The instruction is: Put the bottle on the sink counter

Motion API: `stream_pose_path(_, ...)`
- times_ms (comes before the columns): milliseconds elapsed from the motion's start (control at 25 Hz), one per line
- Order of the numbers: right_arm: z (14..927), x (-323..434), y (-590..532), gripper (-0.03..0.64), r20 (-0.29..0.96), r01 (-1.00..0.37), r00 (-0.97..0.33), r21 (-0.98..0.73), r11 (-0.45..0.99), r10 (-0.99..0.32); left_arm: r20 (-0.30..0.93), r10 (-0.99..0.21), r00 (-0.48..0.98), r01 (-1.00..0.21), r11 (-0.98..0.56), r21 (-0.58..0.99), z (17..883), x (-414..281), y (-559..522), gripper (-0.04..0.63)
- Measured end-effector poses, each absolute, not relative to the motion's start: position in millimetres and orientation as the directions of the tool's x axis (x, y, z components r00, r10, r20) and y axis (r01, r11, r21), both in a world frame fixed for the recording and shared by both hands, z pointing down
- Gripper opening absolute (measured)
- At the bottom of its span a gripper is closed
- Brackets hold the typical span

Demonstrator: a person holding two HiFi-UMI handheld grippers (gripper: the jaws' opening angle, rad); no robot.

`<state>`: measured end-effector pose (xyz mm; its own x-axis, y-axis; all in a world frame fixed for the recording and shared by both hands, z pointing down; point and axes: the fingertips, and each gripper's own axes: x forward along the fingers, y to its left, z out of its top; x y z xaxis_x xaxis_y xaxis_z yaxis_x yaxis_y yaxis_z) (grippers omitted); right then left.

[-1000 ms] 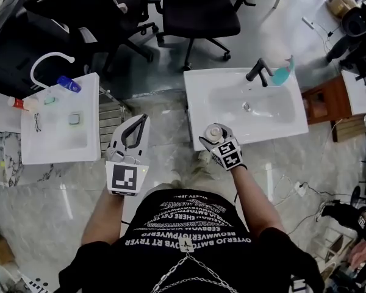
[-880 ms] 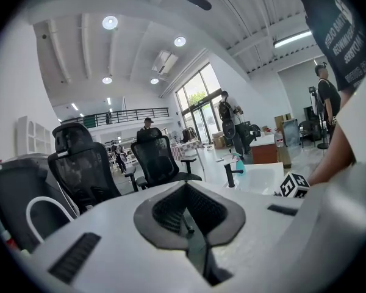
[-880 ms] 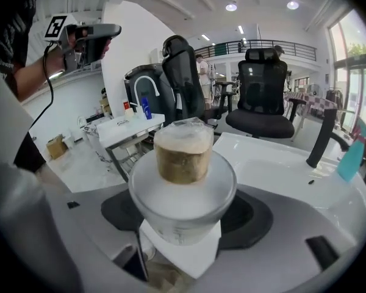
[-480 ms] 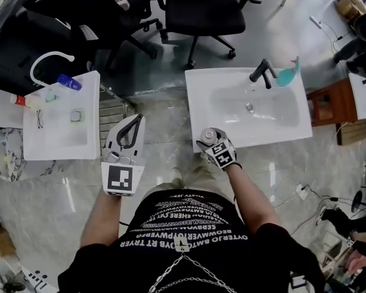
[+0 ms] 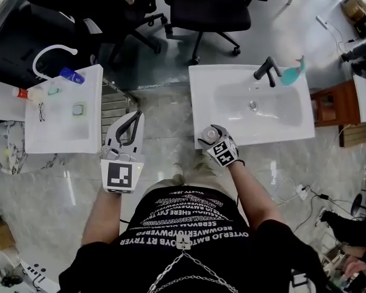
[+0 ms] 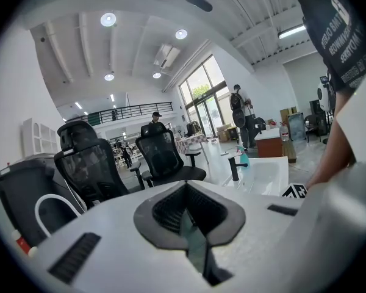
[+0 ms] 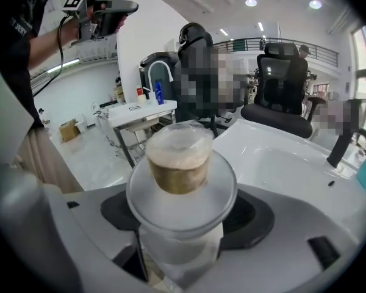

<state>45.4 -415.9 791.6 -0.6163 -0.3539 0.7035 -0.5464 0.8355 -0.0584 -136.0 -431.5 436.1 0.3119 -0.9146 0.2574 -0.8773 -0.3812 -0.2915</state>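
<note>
Head view, right gripper: my jaws are clamped on the bottle, cap up.
Head view, bottle position: at the near left corner of the sink counter, held in my grip, not standing on it.
Head view, left gripper: jaw tips meet; I carry nothing, over the marble floor.
Head view, room: a second sink to my left, office chairs beyond both.
Left gripper view, left gripper: tips together, only a thin slit behind them, nothing in it.
Left gripper view, extra: high ceiling with round lights, tall windows, people standing far off; the black faucet side-on.
Right gripper view, right gripper: both jaws press the bottle below its wide collar.
Right gripper view, extra: the cap is translucent over a brownish neck; the white basin lies just ahead.
</note>
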Motion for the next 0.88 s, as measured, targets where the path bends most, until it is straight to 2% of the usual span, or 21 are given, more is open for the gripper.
stream_pose_path(360, 766.9, 57.1, -403.9, 0.363, 0.686, -0.538, -0.648, -0.104, 0.836, -0.332, 0.249, -0.914, 0.32, -0.879, -0.385, -0.282, 428.2, -133.0, -426.2, 0.006)
stream_pose_path(600, 662.4, 138.6, -357.3, 0.367, 0.657, -0.481, -0.678, -0.056, 0.875, -0.331, 0.226, -0.913, 0.34, -0.863, -0.398, -0.31, 417.5, -136.8, -416.1, 0.006)
stream_pose_path(640, 633.8, 155.0, -350.3, 0.338, 0.627, -0.501, -0.69, -0.053, 0.864, -0.362, 0.23, -0.911, 0.342, -0.864, -0.401, -0.306, 418.3, -137.3, -414.8, 0.006)
stream_pose_path(680, 604.3, 169.1, -346.0, 0.266, 0.587, -0.537, -0.697, -0.045, 0.842, -0.413, 0.236, -0.909, 0.343, -0.865, -0.404, -0.299, 420.0, -137.1, -413.9, 0.006)
stream_pose_path(800, 537.1, 188.6, -347.5, -0.005, 0.462, -0.67, -0.655, 0.01, 0.742, -0.598, 0.243, -0.898, 0.366, -0.861, -0.426, -0.277, 424.9, -129.0, -413.5, 0.006)
stream_pose_path(880, 513.5, 178.1, -351.4, -0.005, 0.414, -0.726, -0.608, 0.054, 0.686, -0.677, 0.232, -0.887, 0.399, -0.843, -0.454, -0.288, 422.8, -118.5, -411.9, 0.006)
